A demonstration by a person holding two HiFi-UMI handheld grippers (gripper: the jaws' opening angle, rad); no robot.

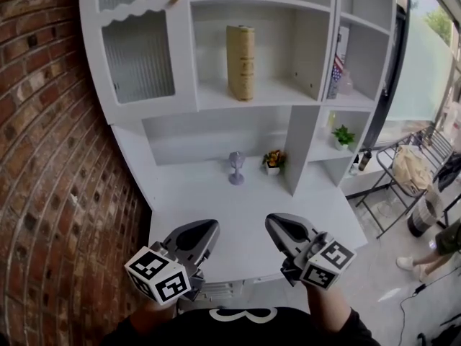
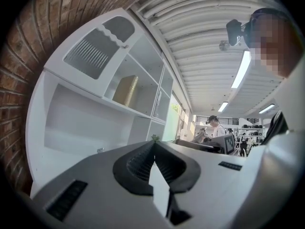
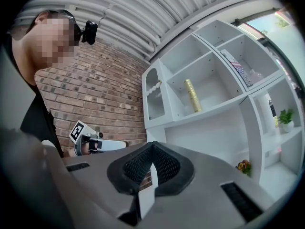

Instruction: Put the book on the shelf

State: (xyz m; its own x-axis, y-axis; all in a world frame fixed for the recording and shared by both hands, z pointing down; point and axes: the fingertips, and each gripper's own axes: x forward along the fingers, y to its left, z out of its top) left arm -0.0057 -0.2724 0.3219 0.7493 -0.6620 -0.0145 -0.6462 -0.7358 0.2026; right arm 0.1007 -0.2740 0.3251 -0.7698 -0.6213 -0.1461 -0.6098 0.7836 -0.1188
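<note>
A tan book (image 1: 240, 62) stands upright on the upper middle shelf of the white cabinet (image 1: 216, 96). It also shows as a gold book (image 2: 125, 90) in the left gripper view and as a thin gold book (image 3: 192, 95) in the right gripper view. Low in the head view, my left gripper (image 1: 210, 229) and right gripper (image 1: 271, 223) hover side by side over the front of the white countertop (image 1: 216, 207), far below the book. The jaws of both are shut with nothing between them. From close up, the left gripper (image 2: 154, 145) and the right gripper (image 3: 152, 146) point level toward the cabinet.
A grey goblet (image 1: 235, 168) and a small flower pot (image 1: 273, 162) stand at the back of the countertop. A green plant (image 1: 343, 136) sits in a right-hand cubby. A ribbed-glass cabinet door (image 1: 138, 55) is upper left, beside the brick wall (image 1: 43, 157). A folding chair (image 1: 403, 171) stands to the right.
</note>
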